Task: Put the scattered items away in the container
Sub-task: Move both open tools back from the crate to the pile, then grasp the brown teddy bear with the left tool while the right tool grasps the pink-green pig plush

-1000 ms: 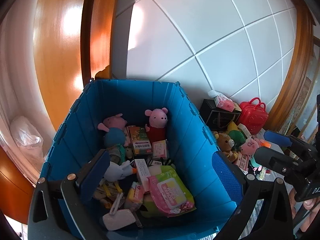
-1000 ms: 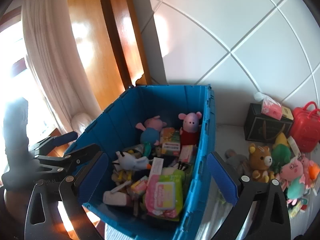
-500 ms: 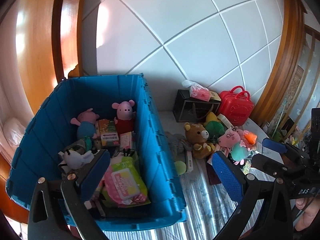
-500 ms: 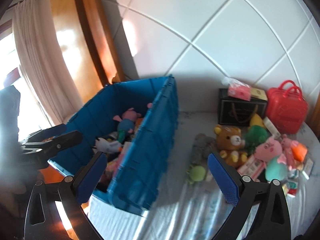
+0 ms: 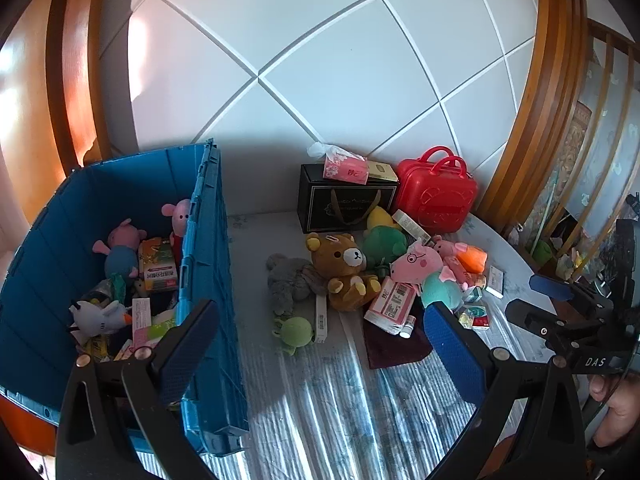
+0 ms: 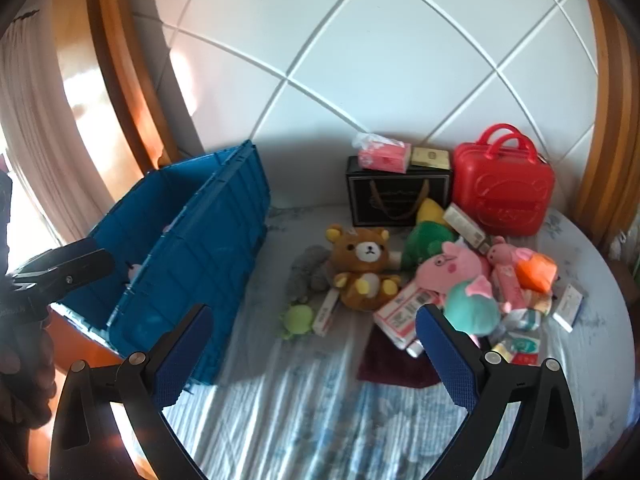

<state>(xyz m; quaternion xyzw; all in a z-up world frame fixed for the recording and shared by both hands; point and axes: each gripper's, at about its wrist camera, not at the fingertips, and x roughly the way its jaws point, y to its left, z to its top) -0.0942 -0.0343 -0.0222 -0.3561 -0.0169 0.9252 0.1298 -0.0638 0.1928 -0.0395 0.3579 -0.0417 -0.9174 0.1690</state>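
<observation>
Up front, the left gripper [image 5: 320, 354] and right gripper [image 6: 312, 354] hang spread and empty above the striped bedcover [image 6: 320, 420]. Ahead, a brown bear plush [image 6: 366, 268] sits facing them among scattered toys, with the blue crate [image 6: 192, 256], well apart, stretching toward the headboard [image 6: 360, 60]

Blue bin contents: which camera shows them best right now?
The left wrist view: it looks down into the blue bin, showing the plush toys and boxes inside. The right wrist view shows mostly the bin's outer wall, with little of the contents visible.
</observation>
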